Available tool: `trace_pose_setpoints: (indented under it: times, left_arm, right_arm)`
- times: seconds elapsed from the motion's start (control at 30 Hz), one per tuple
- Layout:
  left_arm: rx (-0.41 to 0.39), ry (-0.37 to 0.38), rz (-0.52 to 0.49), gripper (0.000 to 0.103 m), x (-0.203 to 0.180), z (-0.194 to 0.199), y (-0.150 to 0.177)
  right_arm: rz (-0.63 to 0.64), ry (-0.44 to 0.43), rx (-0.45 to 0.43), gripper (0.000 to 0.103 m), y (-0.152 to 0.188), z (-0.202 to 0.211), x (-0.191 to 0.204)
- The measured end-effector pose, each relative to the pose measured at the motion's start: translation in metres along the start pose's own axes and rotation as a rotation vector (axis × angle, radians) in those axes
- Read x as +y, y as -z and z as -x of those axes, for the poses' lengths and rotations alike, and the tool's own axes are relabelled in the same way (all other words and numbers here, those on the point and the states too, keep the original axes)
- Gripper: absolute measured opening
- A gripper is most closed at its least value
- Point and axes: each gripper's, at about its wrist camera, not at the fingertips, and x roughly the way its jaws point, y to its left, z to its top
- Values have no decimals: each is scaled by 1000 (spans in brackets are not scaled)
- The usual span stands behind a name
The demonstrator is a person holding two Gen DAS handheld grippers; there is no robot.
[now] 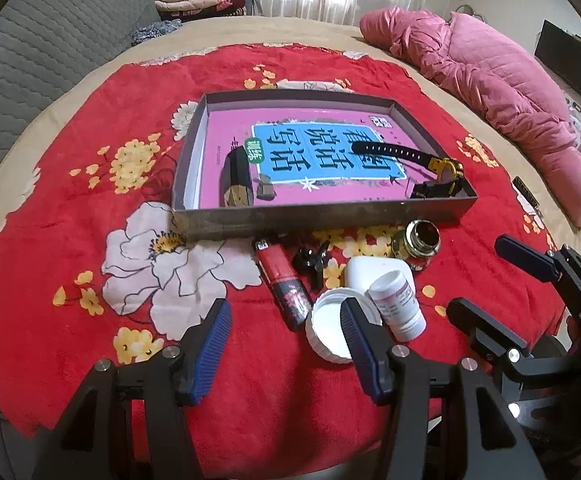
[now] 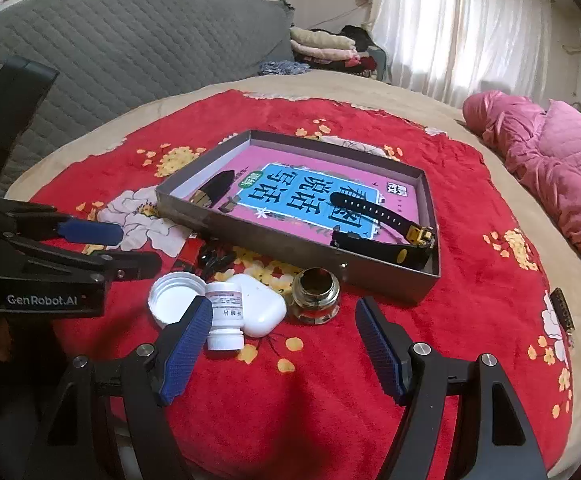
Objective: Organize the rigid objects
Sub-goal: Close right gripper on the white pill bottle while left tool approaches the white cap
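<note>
- We see a grey tray (image 1: 314, 216) on a red floral blanket (image 1: 70, 248); a pink-and-blue book (image 1: 314, 156) lies flat inside it.
- On the book lie a black watch (image 1: 406, 156) at the right end and a dark faceted object (image 1: 236, 176) at the left end.
- In front of the tray, on the blanket, sits a loose cluster: a red lighter (image 1: 282, 280), a small black clip (image 1: 310, 260), a white case (image 2: 258, 304), a white pill bottle (image 2: 224, 316), a white lid (image 2: 174, 298) lying open side up, and a small glass jar (image 2: 316, 294).
- The bottle touches the case and stands just beside the lid — the jar is nearest the tray wall.
- Our left gripper (image 1: 286, 344) hangs with jaws spread and nothing between them; its right finger overlaps the lid in the left wrist view.
- Our right gripper (image 2: 284, 344) is likewise spread and empty — its left finger (image 2: 186, 344) sits just beside the bottle; whether they touch we cannot tell.
- A pink quilt (image 2: 550, 152) lies well apart, at the right.
</note>
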Motion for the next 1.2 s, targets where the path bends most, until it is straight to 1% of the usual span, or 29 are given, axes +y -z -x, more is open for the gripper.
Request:
trace_pose_setpoints:
  times: [0.4, 0.87, 1.1, 1.2]
  left_arm:
    - [75, 6, 2, 56, 0, -21, 10]
    - [123, 2, 20, 56, 5, -30, 16]
    - [132, 24, 40, 56, 9, -34, 19]
    - [135, 38, 60, 58, 13, -36, 20]
  right_arm:
    - [18, -10, 21, 75, 2, -6, 4]
    - [49, -25, 52, 75, 5, -22, 12]
    - [106, -38, 60, 75, 7, -32, 23]
    - [143, -8, 54, 75, 9, -36, 28]
